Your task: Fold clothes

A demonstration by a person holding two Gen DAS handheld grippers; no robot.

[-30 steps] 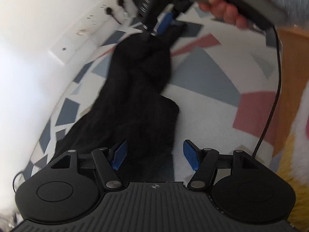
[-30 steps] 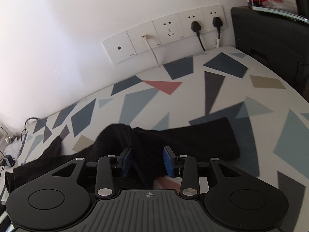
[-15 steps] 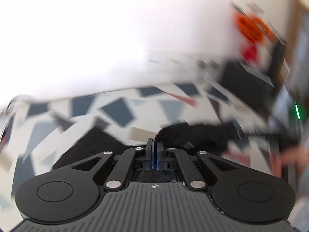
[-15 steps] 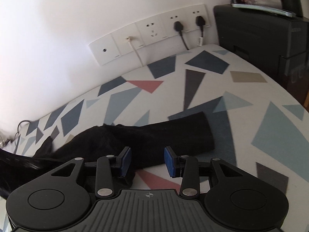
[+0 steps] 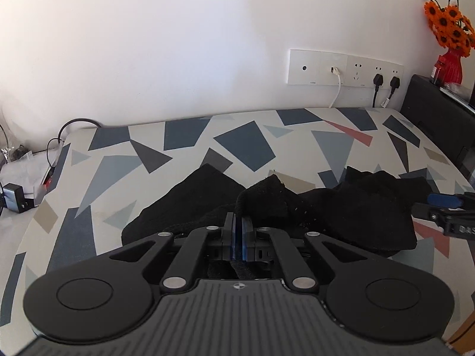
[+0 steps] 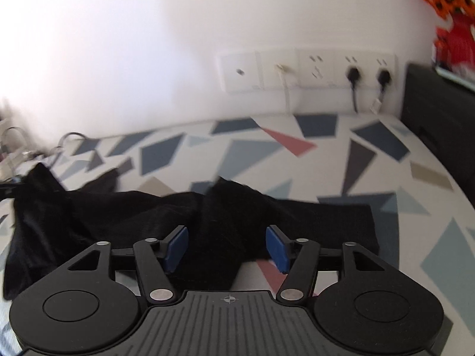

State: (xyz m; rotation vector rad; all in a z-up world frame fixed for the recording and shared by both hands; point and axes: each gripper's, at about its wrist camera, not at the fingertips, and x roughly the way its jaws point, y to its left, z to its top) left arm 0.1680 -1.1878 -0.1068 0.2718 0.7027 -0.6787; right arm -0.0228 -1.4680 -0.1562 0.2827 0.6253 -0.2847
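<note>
black garment (image 5: 350,207) is seen spread in a crumpled band across the patterned tabletop (image 5: 246,145), which is printed with grey, blue and red triangles and set against a white wall (image 5: 178,44); left gripper (image 5: 237,231) is shown with its blue pads pressed together on a fold of the dark cloth, a strip of which is visible behind the pads and a raised ridge of which is drawn up just ahead of them; in the right wrist view, which is blurred, the right gripper (image 6: 227,244) is shown with its jaws opening, the blue pads standing apart on either side of a hump of the same garment (image 6: 225,216) without pressing on it; the cloth is seen to run from the left edge of that view to a squared end at the right; a blue fingertip of the right gripper (image 5: 442,200) is visible at the right margin of the left wrist view, at the garment's far end; a socket panel (image 5: 344,68) with two black plugs and a white cable is mounted on the wall; orange flowers (image 5: 448,20) in a red vase are set on a black unit (image 5: 439,124) at the right.
</note>
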